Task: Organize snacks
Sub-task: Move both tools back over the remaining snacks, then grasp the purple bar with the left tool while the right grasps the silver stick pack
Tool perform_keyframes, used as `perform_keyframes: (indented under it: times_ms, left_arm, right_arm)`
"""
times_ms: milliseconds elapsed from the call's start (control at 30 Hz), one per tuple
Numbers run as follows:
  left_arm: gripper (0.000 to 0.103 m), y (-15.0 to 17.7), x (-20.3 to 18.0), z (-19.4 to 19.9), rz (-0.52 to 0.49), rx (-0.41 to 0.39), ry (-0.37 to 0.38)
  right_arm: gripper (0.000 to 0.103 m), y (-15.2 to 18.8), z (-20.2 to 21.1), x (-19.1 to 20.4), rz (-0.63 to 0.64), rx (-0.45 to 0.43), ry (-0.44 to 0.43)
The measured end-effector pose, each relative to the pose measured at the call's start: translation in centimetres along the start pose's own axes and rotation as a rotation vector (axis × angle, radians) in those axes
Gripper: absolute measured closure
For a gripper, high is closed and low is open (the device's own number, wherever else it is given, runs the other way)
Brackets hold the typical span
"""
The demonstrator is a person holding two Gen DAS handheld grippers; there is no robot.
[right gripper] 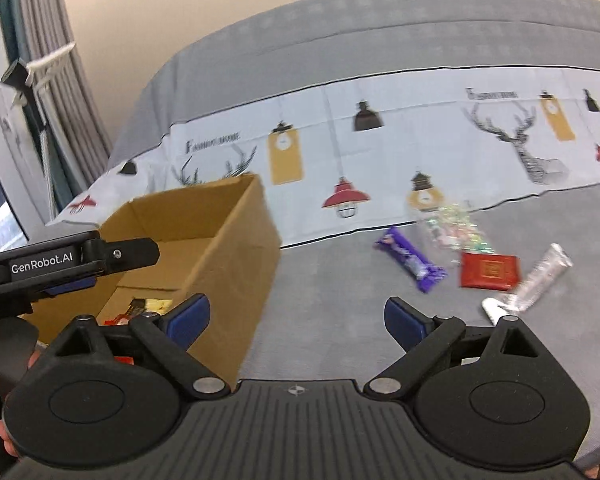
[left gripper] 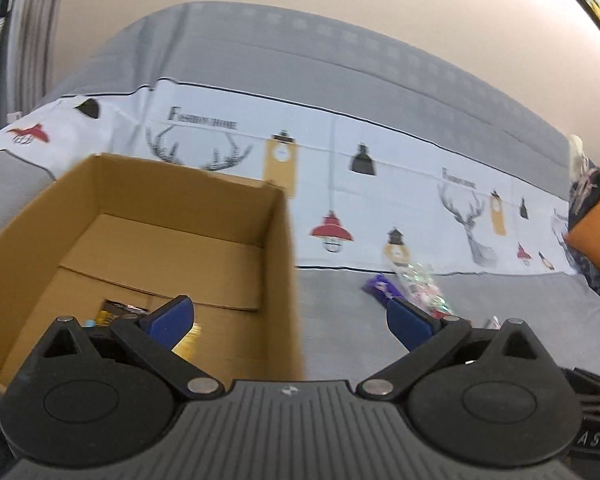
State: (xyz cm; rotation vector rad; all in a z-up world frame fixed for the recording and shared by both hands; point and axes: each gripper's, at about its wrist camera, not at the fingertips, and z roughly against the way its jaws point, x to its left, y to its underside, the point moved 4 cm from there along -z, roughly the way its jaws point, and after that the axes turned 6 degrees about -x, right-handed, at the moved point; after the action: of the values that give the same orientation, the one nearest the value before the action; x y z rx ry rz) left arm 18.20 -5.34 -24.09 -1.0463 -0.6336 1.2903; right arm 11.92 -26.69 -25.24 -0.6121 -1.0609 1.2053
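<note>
Both grippers are seen with jaws spread wide and nothing gripped. Between the blue pads of the left gripper (left gripper: 290,320) falls the right wall of a cardboard box (left gripper: 284,280), which stands on a grey bedspread (left gripper: 480,320). On the box floor, at about seven o'clock from its centre, a dark and gold packet (left gripper: 116,310) is partly hidden by the left pad. Seen from the right wrist, the right gripper (right gripper: 296,320) is held over bare grey cloth beside the box (right gripper: 236,256), whose interior shows what may be two or three wrappers (right gripper: 140,308), blurred. At two o'clock from this gripper, loose snacks are laid close together: a purple bar (right gripper: 410,260), a clear bag of pastel sweets (right gripper: 454,228), a red packet (right gripper: 489,270) touching that bag's lower edge, and a silver wrapper (right gripper: 532,280) at its right. Across the far side a white printed cloth (right gripper: 420,144) is spread.
</note>
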Motion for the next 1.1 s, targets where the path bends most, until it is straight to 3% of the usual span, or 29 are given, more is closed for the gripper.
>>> perform_keyframes:
  times_ms: [200, 333, 467, 533, 633, 733, 933, 1033, 1100]
  left_arm:
    - [0.0, 0.6, -4.4, -0.6, -0.073, 0.002, 0.029]
    - [0.0, 0.6, -6.6, -2.8, -0.043, 0.052, 0.054]
    - [0.0, 0.6, -8.8, -6.2, -0.044, 0.082, 0.066]
    - [0.0, 0.7, -9.8, -8.2, -0.059, 0.091, 0.061]
    - [0.0, 1.1, -11.2, -11.8, -0.072, 0.121, 0.061]
    - [0.0, 2.0, -12.3, -15.8, -0.086, 0.168, 0.068]
    - [0.0, 4.1, -12.9, -24.0, 0.041, 0.326, 0.079]
    - [0.0, 4.8, -13.4, -27.1, 0.055, 0.369, 0.083]
    - [0.006, 5.8, -13.5, -29.0, 0.041, 0.437, 0.081]
  right_arm:
    - [0.001, -1.8, 1.8, -4.1, -0.047, -0.098, 0.03]
    - [0.001, -3.7, 1.5, -6.8, -0.018, -0.143, 0.11]
    - [0.0, -3.3, 0.5, -9.3, 0.183, -0.161, 0.249]
    - [0.0, -2.4, -0.6, -11.5, 0.177, -0.119, 0.292]
    - [0.001, -1.8, -2.4, -15.4, -0.004, -0.045, 0.239]
    - [0.004, -1.6, -5.3, -18.3, -0.119, 0.049, 0.275]
    - [0.021, -1.0, -10.4, -20.4, -0.114, 0.184, 0.304]
    - [0.028, -0.7, -12.1, -20.7, -0.118, 0.222, 0.3]
    - [0.036, -0.4, -12.8, -20.7, -0.133, 0.25, 0.302]
